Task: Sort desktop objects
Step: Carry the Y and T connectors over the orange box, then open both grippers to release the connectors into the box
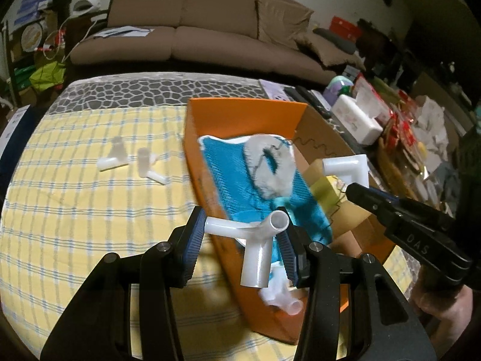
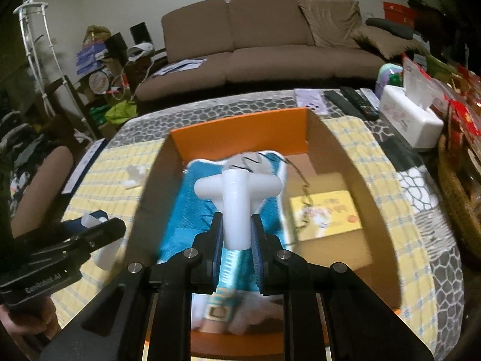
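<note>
My left gripper is shut on a white three-way pipe connector, held over the near left wall of an orange cardboard box. My right gripper is shut on another white connector, above the blue cloth inside the box. In the left wrist view the right gripper and its connector hang over the box's right side. The left gripper shows at the left of the right wrist view. Two more connectors lie on the yellow checked cloth. One connector lies in the box.
A yellow card lies on the box floor. Beyond the box are remote controls, a white tissue box and a woven basket. A brown sofa stands behind the table. A person's hand grips the right tool.
</note>
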